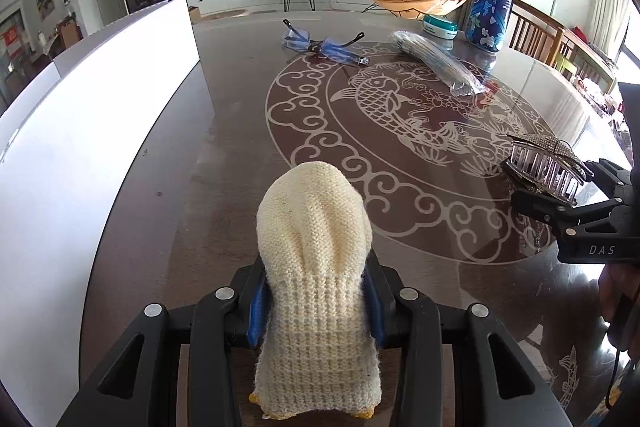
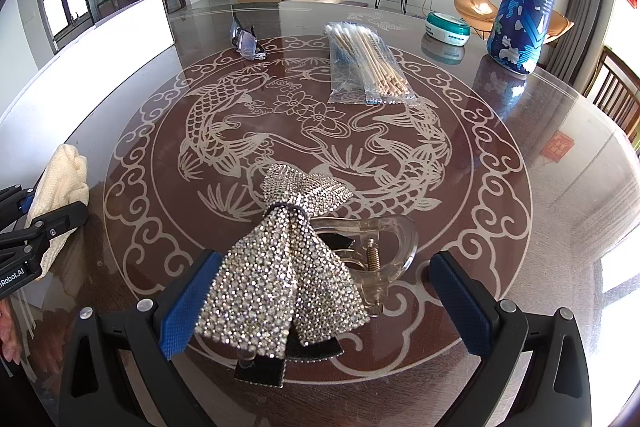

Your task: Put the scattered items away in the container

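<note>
Between wide-spread right fingers [image 2: 320, 303], the rhinestone bow hair claw [image 2: 288, 267] may slip; left fingers [image 1: 316, 311] clamp the cream knitted mitt [image 1: 316, 247].

Knit glove [image 1: 316, 291] hides left tool's pads; white container [image 1: 100, 131] cut off at frame's left edge.

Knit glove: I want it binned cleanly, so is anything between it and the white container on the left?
Nothing visible: only bare table separates the knit glove, clamped in the left hand-held gripper, from the white container.
</note>
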`<move>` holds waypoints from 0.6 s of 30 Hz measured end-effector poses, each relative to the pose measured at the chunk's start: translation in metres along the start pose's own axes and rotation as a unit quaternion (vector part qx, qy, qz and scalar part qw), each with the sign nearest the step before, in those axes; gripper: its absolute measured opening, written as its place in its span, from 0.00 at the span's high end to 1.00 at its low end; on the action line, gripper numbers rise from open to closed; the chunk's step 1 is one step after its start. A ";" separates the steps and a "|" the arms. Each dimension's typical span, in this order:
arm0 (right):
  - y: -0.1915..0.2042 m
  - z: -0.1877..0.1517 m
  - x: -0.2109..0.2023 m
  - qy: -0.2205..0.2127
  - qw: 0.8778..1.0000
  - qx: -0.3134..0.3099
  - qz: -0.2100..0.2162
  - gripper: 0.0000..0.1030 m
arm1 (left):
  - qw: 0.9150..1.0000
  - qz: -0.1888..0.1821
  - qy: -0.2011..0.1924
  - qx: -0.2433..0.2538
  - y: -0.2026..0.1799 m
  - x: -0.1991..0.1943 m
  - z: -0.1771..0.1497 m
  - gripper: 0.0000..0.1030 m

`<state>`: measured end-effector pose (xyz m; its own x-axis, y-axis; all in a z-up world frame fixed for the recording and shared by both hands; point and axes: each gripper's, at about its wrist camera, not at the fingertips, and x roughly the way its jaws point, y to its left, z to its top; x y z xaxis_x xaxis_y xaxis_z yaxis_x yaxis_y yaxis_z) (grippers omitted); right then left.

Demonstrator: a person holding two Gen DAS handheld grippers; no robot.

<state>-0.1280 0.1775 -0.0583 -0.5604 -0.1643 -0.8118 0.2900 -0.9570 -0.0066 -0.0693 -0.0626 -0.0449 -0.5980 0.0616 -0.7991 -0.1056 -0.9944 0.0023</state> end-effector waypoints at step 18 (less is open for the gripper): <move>0.000 0.000 0.000 0.000 1.000 0.000 0.000 0.00 | 1.000 0.007 0.005 -0.005 0.003 0.004 -0.005 0.15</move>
<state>-0.1281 0.1775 -0.0583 -0.5604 -0.1642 -0.8118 0.2899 -0.9570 -0.0066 -0.0678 -0.0659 -0.0507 -0.5916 0.0473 -0.8048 -0.0899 -0.9959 0.0075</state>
